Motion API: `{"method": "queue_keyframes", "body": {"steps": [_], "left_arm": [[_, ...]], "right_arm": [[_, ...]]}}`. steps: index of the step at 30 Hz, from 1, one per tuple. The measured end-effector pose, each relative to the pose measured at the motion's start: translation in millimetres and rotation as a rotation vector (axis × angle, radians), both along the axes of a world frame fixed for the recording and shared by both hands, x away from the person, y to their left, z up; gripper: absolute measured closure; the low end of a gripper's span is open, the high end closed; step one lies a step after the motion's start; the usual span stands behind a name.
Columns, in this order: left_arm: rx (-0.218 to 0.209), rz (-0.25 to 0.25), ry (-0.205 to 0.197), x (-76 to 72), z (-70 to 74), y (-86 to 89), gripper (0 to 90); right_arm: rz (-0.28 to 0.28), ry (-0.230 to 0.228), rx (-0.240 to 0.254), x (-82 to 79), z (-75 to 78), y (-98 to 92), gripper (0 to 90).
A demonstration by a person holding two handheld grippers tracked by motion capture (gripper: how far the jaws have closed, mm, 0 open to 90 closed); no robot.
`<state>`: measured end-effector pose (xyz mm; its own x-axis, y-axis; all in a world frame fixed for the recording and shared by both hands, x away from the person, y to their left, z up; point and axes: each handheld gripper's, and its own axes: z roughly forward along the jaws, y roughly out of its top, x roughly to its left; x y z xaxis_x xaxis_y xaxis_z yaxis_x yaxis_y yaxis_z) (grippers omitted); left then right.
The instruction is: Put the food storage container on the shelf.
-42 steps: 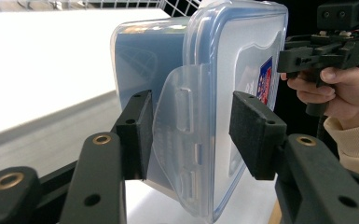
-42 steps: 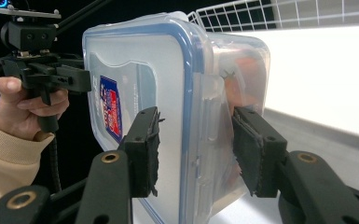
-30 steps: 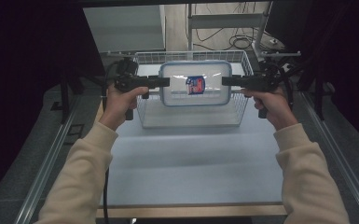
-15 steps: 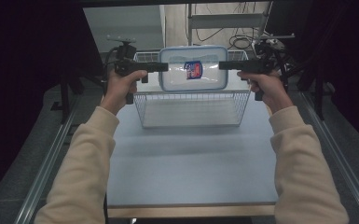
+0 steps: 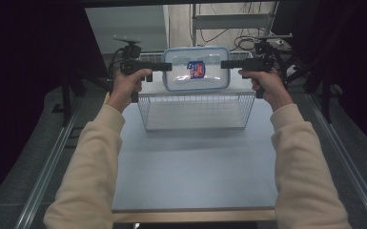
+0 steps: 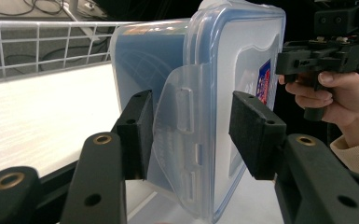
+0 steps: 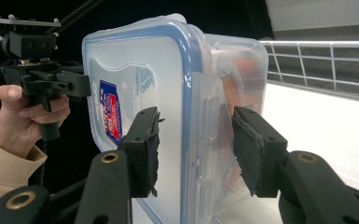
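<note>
The clear plastic box point(image 5: 196, 68) hangs in the air between the two tools, its long axis running straight from the left tool point(image 5: 166, 67) to the right tool point(image 5: 225, 64), so each tool has one short end of it directly ahead of its jaws and neither hand is nearer than the other. Both tools are clenched on the box: in the left gripper view the left tool point(image 6: 191, 133) has its foam pads pinching the end where a hinged clip flap lies, and in the right gripper view the right tool point(image 7: 196, 147) grips the opposite end across lid and body. From the tools the wire basket point(image 5: 195, 110) lies below and toward the person, standing on the pale blue bench point(image 5: 195, 176) — the box is held above the basket's far rim rather than over its middle, as far as the high view lets me judge. The coming move likely turns on that offset and on keeping the two tools in line, since a twist of either hand would tilt the box. The box is translucent, rounded at the corners, with a blue-rimmed snap lid bearing a small red and blue label point(image 5: 195, 69); something orange shows dimly inside. The basket is thin white wire in an open grid — rigid, light, empty from what shows.
</note>
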<state>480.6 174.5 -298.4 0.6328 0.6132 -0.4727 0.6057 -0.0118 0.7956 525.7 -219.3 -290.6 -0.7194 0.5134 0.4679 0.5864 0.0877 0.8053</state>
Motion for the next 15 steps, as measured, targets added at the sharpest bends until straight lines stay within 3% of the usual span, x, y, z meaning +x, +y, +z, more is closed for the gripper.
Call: {"method": "queue_keyframes", "body": {"steps": [2, 4, 15], "left_arm": [[-0.001, 0.008, 0.005, 2.5, -2.0, -1.4, 51.2], [0.029, 0.013, 0.004, 5.2, -3.9, -3.1, 50.2], [-0.067, 0.07, 0.063, 20.9, -11.8, -1.2, 49.0]], "right_arm": [[-0.005, 0.009, -0.003, 2.3, -1.5, 0.3, 52.2], [-0.011, 0.019, -0.01, 4.8, -3.1, 0.9, 52.0], [-0.078, 0.087, 0.01, 17.1, -4.6, 3.5, 51.0]]}}
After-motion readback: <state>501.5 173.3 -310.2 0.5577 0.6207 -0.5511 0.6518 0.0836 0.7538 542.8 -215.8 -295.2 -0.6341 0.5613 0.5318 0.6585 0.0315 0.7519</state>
